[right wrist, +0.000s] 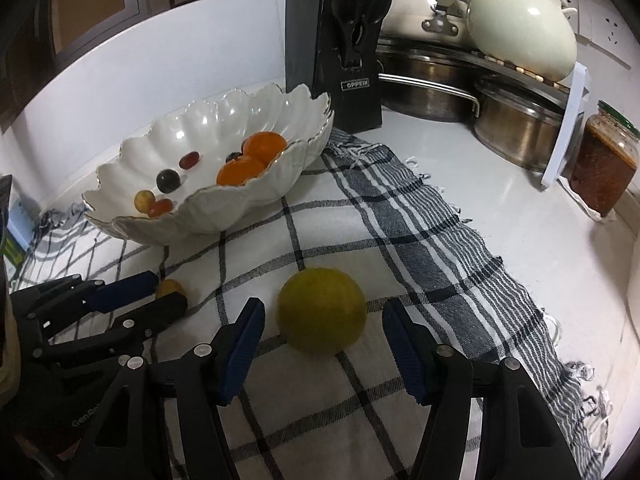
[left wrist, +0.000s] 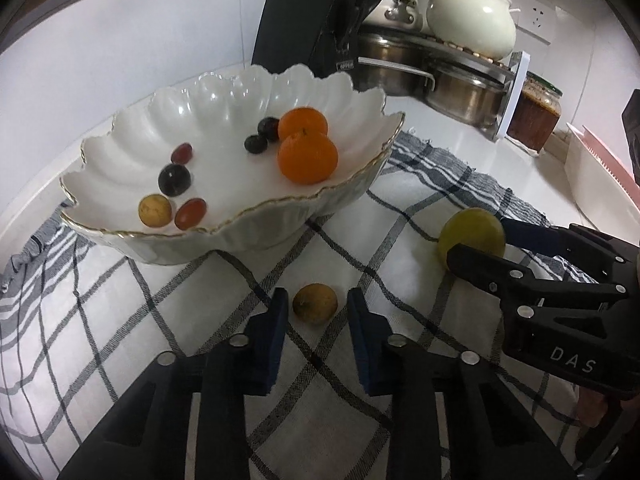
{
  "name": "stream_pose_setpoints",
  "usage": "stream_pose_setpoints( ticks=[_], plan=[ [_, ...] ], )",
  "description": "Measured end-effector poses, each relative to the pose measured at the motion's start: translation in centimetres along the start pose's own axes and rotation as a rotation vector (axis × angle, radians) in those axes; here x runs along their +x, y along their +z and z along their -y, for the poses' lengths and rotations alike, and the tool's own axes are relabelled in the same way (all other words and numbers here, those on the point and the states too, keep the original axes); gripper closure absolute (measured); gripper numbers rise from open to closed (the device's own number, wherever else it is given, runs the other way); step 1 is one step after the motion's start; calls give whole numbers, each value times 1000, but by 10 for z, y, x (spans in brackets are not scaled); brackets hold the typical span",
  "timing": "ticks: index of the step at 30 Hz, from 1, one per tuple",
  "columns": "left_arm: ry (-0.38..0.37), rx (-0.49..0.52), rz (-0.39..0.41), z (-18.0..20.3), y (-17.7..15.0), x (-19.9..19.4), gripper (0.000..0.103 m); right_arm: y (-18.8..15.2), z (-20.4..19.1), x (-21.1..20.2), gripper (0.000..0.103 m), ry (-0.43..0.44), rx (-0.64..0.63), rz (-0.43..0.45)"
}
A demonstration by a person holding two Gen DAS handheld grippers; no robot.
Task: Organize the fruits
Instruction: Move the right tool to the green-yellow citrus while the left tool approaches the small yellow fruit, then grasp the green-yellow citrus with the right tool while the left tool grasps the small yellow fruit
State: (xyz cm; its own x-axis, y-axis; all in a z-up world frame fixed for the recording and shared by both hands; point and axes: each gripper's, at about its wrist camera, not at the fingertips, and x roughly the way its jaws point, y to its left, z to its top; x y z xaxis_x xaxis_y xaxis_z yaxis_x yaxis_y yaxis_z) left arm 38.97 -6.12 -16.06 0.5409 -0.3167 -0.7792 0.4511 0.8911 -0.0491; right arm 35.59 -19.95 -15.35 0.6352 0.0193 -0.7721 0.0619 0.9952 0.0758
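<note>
A white scalloped bowl (left wrist: pixel 132 120) (right wrist: pixel 224 120) stands on a checked cloth (left wrist: pixel 120 320) and holds two oranges (left wrist: pixel 307 156), dark and red grapes and a small yellow fruit (left wrist: pixel 155 210). On the cloth lies a small yellow-brown fruit (left wrist: pixel 315 303) (right wrist: pixel 169 287). My left gripper (left wrist: pixel 318 304) (right wrist: pixel 160 294) is open around it, with a gap on each side. A larger yellow-green fruit (right wrist: pixel 322 310) (left wrist: pixel 472 232) lies to the right. It sits between the blue pads of my open right gripper (right wrist: pixel 324 320) (left wrist: pixel 478 240), which do not touch it.
Behind the bowl stands a black knife block (right wrist: pixel 344 52). At the back right a rack holds steel pots (right wrist: pixel 516 132) and a cream pot (right wrist: pixel 524 24). A jar of red sauce (right wrist: pixel 604 160) stands on the white counter right of the cloth. A white and pink tray (left wrist: pixel 600 184) lies far right.
</note>
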Motion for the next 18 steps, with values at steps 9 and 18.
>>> stream_pose_setpoints(
  ticks=[9, 18],
  plan=[
    [-15, -16, -1, -3, 0, 1, 79, -1, -2, 5, 53, 0, -16, -14],
    [-16, -24, 38, 1, 4, -19, 79, -2, -3, -10, 53, 13, -11, 6]
  ],
)
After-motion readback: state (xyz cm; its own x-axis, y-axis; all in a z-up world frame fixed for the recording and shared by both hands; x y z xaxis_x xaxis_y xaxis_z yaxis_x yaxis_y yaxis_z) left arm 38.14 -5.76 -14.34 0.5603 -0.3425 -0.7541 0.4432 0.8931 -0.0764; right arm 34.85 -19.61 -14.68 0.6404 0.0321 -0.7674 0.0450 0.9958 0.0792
